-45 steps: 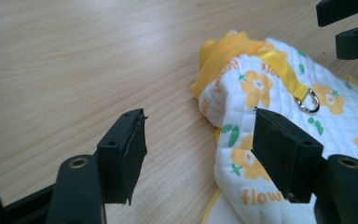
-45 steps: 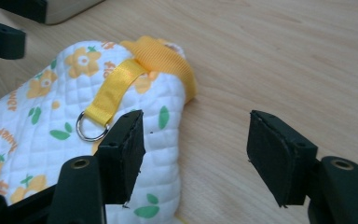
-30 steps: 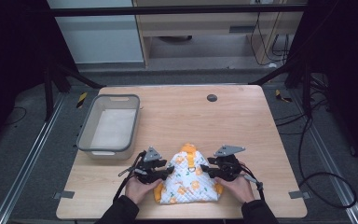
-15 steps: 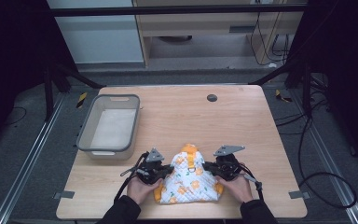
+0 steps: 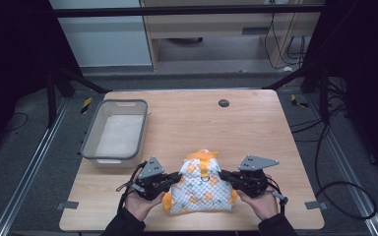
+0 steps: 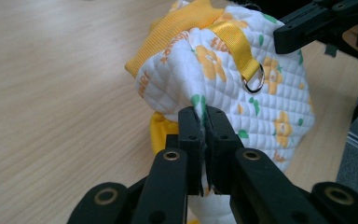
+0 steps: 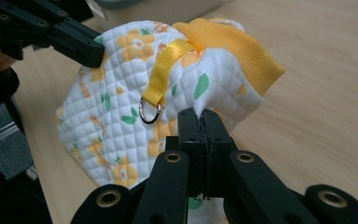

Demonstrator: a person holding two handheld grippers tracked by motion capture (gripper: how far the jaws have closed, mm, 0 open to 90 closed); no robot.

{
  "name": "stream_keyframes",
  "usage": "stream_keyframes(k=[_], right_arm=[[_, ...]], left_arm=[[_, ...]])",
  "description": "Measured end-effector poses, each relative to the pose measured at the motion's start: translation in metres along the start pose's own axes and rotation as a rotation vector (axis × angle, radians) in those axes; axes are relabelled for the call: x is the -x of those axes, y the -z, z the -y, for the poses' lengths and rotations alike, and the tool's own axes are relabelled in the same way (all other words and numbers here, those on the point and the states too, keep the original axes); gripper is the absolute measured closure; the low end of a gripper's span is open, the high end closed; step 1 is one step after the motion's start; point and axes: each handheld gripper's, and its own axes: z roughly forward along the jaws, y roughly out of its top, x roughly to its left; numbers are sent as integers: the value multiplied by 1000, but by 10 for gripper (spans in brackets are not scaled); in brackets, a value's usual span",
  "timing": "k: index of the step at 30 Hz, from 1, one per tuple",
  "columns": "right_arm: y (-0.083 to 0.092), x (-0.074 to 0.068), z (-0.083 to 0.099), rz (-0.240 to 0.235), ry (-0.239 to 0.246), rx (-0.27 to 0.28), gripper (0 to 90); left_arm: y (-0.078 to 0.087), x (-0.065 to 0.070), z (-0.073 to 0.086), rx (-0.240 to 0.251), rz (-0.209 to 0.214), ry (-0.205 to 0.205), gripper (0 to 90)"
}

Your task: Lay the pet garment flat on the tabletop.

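Both grippers are clamped on the quilted garment (image 5: 201,189) from my end. It's white with yellow flowers and orange trim, sitting near the front edge of the table (image 5: 256,123).

Left gripper (image 5: 176,178): jaws have just been closing and are now pinched tight on a fold of the quilted fabric. In the left gripper view the fold comes up right between the two pads (image 6: 189,130), with the bulk of the garment (image 6: 228,74) ahead of the jaws and off to their right.

Right gripper (image 5: 225,176): same story, jaws have just been closing and now grip a fold of fabric. In the right gripper view the pinched fold sits at the jaw tips (image 7: 200,122), the rest of the garment (image 7: 121,116) ahead and to their left.

Yellow strap (image 7: 165,70) with a metal ring (image 7: 149,110) runs down the garment's middle, between the two grips. The ring hangs just beyond the right jaws, to their left. In the left gripper view the same ring (image 6: 254,84) sits ahead and right of the jaws.

The garment is bunched up between the two grippers, its sides drawn up at the pinch points and its lower edge down by the table.

Grey bin (image 5: 91,147) sits well apart, beyond the left gripper toward the table's far left. Small dark hole (image 5: 223,103) in the tabletop, far beyond both.
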Motion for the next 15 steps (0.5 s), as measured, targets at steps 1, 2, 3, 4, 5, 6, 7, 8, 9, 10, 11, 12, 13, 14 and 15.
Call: stream_keyframes(k=[1,2,3,4,5,6,7,8,9,10,11,12,13,14,15], right_arm=[[3,-2,-4,0,5,16,887],[6,-4,-9,5,15,32,887],[9,-5,-15,11,23,49,887],[10,-6,-21,18,27,66,887],[11,-5,-28,31,34,84,886],[11,-4,-35,50,44,96,885],[8,-1,-43,73,50,106,884],[4,4,-51,96,46,114,883],[-3,10,-58,117,35,118,882],[-11,17,-64,143,25,119,880],[-18,23,-68,165,16,118,878],[-31,32,-71,202,7,104,873],[-43,39,-72,228,-2,91,864],[-55,46,-71,255,-14,68,850],[-66,52,-68,280,-22,42,821]], left_arm=[[4,1,-5,12,-5,-10,862],[7,1,-10,27,-11,-17,862],[11,0,-15,40,-19,-22,862],[13,-1,-21,58,-31,-25,862],[14,-4,-28,72,-43,-27,862],[14,-7,-36,76,-63,-35,862],[11,-12,-43,81,-91,-40,862],[7,-17,-50,84,-119,-47,861],[1,-24,-57,83,-149,-44,861],[-5,-30,-61,83,-175,-37,858],[-15,-41,-65,83,-207,-18,853],[-24,-51,-67,86,-223,15,843],[-32,-60,-66,91,-245,49,803],[-40,-69,-64,87,-256,76,736],[-45,-76,-62,71,-273,100,687]])
